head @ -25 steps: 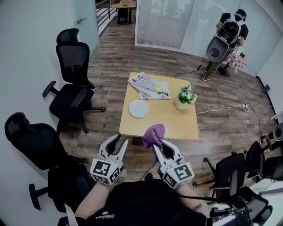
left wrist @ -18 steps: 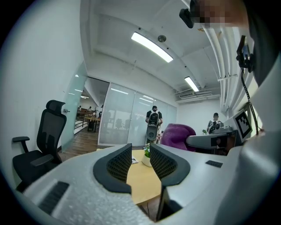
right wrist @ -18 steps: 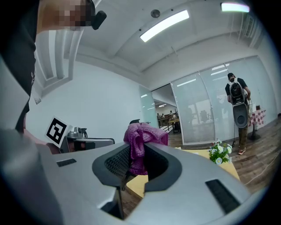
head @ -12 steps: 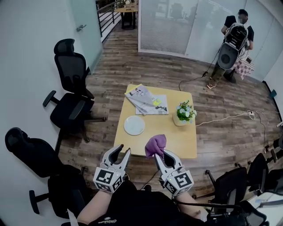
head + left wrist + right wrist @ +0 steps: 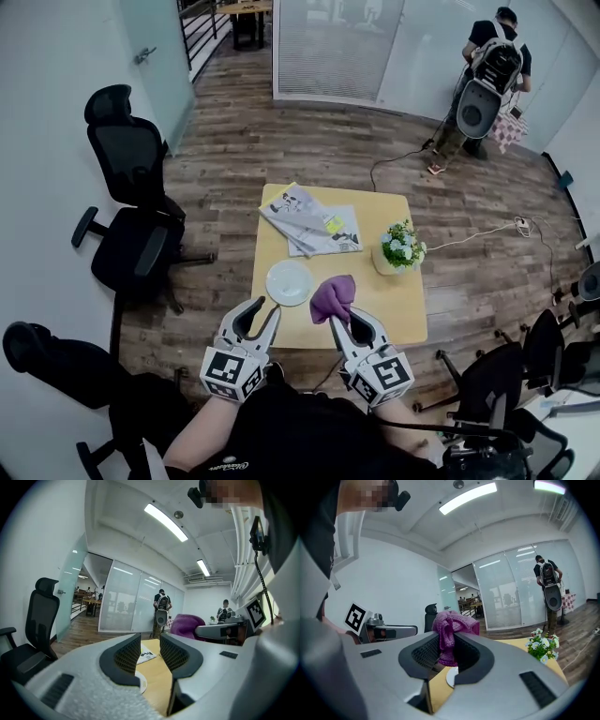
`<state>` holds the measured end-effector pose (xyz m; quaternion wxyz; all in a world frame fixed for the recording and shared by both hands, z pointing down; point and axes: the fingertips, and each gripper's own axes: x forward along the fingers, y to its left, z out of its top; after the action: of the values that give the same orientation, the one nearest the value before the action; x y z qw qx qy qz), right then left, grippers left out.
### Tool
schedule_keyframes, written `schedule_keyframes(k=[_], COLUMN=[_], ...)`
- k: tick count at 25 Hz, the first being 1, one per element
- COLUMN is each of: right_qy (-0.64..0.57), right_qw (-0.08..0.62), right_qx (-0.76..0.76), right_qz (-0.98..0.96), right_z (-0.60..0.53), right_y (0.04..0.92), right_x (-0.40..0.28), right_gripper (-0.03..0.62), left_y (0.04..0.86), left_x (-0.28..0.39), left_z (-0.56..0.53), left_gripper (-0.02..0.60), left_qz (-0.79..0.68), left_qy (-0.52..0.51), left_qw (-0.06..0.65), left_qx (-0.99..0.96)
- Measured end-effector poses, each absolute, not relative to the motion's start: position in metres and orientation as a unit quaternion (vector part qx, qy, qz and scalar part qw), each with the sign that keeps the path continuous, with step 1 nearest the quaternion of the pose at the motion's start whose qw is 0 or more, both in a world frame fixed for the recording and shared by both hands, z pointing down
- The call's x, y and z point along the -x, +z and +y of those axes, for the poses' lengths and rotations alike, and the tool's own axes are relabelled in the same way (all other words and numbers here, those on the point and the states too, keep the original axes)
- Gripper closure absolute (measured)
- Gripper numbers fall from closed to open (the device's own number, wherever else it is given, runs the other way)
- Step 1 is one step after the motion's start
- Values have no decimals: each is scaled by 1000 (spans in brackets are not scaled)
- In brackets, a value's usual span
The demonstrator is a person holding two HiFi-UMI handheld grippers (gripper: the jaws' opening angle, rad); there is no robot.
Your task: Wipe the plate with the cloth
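Carrying the purple cloth [image 5: 332,297] pinched between the jaws of my right gripper [image 5: 343,322], I judge this to be the approach, with no wiping begun. My left gripper [image 5: 255,317] hangs empty, jaws apart. The white plate [image 5: 289,282] lies on the table's [image 5: 403,314] near left part. Next, the cloth must come down leftward onto it.

Meeting room, dark wood-plank floor [image 5: 309,141].
A square pale wooden table [image 5: 398,314] stood mid-room; black mesh office chairs [image 5: 122,150] lined the white left wall [image 5: 47,141]; a frosted glass partition [image 5: 328,47] stood far.
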<state>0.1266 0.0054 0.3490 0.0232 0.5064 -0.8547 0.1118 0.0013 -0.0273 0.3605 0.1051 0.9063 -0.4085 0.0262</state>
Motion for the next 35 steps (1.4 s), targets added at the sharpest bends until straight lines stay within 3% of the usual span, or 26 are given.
schedule_keyframes(k=[18,35], right_qy=[121,130], right_qw=[49,50], right_qx=[-554,-513], right_qz=[-822,-847], right_z=[-59,-90], right_y=[366,371], right_x=[-95,-109], right_gripper=[523,523], left_y=[385,395], left_x=[37,11], left_z=[-103,-118], left_gripper=[451,451], left_qz=[-371,-396], left_qy=[30,53], left_qw=[132,143], left_qx=[-919,-906])
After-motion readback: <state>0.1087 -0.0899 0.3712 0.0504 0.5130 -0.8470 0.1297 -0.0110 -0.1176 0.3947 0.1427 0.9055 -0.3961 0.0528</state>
